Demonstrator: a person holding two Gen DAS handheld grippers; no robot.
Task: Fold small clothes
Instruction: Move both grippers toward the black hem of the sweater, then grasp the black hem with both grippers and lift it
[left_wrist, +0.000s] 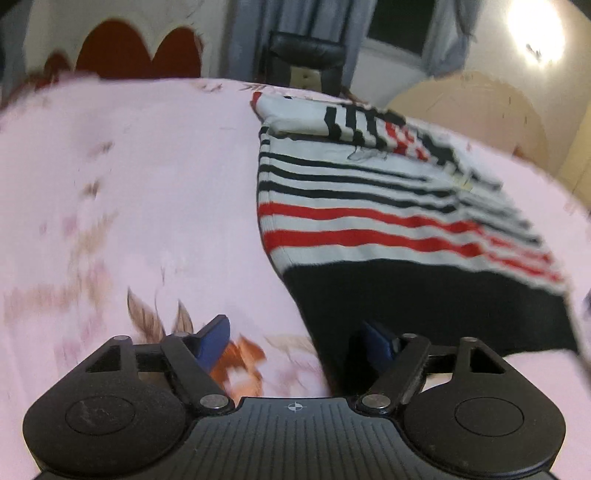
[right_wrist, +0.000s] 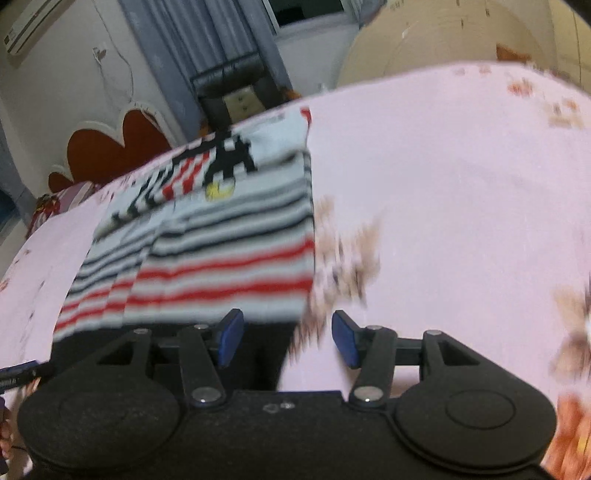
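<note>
I have the striped sweater (left_wrist: 373, 221) lying flat on the pink floral bedsheet (left_wrist: 140, 177), sleeves already folded in, its black hem (left_wrist: 424, 306) toward me. My left gripper (left_wrist: 295, 343) hangs over the hem's left corner, the right gripper (right_wrist: 288, 339) over its right corner; both sets of jaws stand apart, gripping nothing. I judge the bottom-up fold comes next: pinch both corners evenly, then lift together. No legible writing shows through the blur.
</note>
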